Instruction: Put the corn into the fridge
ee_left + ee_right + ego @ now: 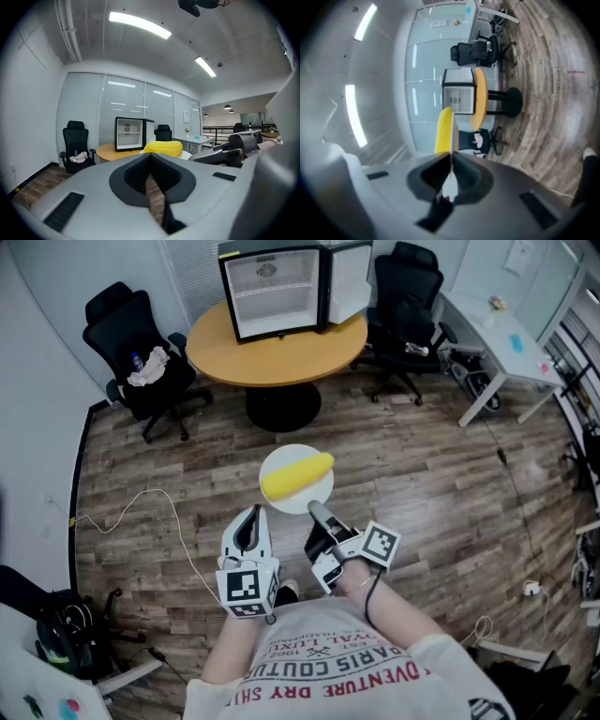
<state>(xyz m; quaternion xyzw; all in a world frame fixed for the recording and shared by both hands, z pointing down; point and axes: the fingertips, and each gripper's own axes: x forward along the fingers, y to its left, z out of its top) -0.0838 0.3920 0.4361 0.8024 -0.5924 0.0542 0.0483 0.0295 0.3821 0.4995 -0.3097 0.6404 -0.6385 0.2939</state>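
A yellow corn cob point(296, 475) lies on a small white plate point(283, 457) held out over the wooden floor. My right gripper point(318, 512) is shut on the plate's near rim. In the right gripper view the plate point(452, 133) runs edge-on out of the jaws, with the corn point(442, 132) on its left side. My left gripper point(249, 526) hovers just left of the plate, shut and empty; in its own view point(150, 157) the corn point(163, 147) shows past the tips. The small fridge point(279, 289) stands on the round table point(277, 356) ahead, its door open and its inside white.
Black office chairs flank the table, one point(136, 351) at the left holding a bottle and cloth, another point(405, 306) at the right. A white desk point(506, 343) stands at the far right. A white cable point(141, 512) trails across the floor on the left.
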